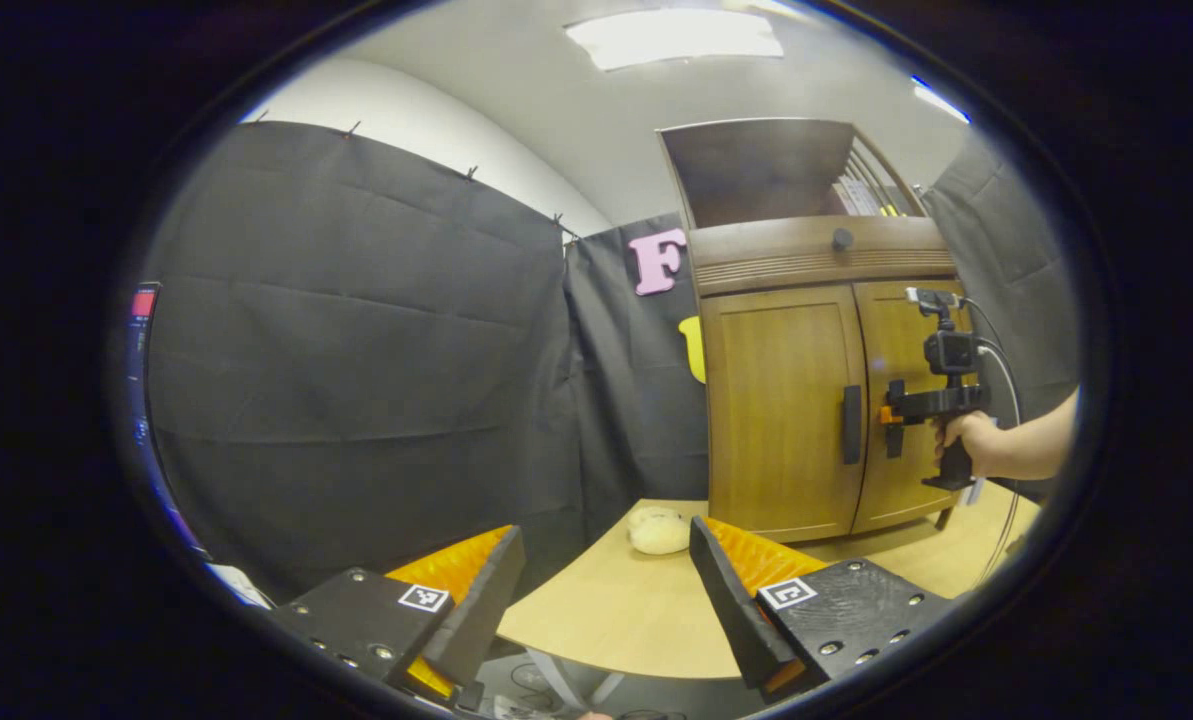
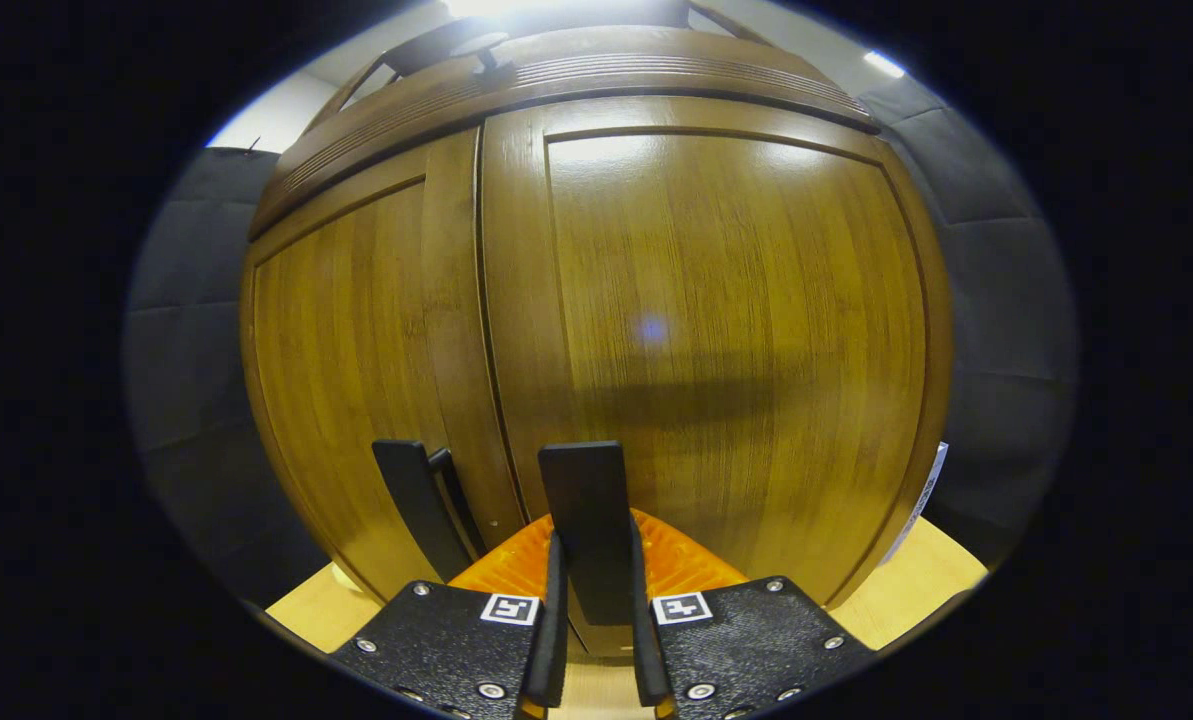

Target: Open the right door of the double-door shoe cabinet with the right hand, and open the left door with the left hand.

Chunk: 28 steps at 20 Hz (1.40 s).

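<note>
Gripping one of two handles (image 2: 588,520).

The left tongs (image 1: 606,590) carry black screwed plates with square markers. The right tongs (image 2: 596,600) look alike. A bare forearm (image 1: 1031,450), no sleeve.

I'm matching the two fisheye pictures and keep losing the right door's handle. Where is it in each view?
Left gripper view: the right door's handle sits right of centre, on the cabinet, with the right gripper at it.
Right gripper view: low centre, clamped between that gripper's own fingers.
Shared landmark: the left door's handle, just left of it.
</note>
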{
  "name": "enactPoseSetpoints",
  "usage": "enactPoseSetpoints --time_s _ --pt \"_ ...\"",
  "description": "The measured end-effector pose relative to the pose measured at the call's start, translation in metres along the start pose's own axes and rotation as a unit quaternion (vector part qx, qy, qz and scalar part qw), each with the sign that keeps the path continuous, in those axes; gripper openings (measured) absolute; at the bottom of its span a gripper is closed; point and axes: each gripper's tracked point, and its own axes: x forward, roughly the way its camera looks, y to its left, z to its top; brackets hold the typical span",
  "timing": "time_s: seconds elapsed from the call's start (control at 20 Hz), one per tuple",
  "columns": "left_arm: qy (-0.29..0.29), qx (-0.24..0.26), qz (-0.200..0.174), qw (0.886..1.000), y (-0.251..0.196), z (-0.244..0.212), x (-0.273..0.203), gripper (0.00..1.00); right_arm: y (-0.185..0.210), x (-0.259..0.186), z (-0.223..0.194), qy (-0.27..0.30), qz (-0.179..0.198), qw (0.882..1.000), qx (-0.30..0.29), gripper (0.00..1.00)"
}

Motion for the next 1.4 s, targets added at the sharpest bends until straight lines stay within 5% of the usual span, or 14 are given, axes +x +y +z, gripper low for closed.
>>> enactPoseSetpoints --time_s 1.4 --pt "-0.027 -0.004 -0.094 0.995 -0.119 0.028 -0.02 0.95 -0.043 -0.139 0.001 -0.013 0.052 0.998 -0.018 0.27"
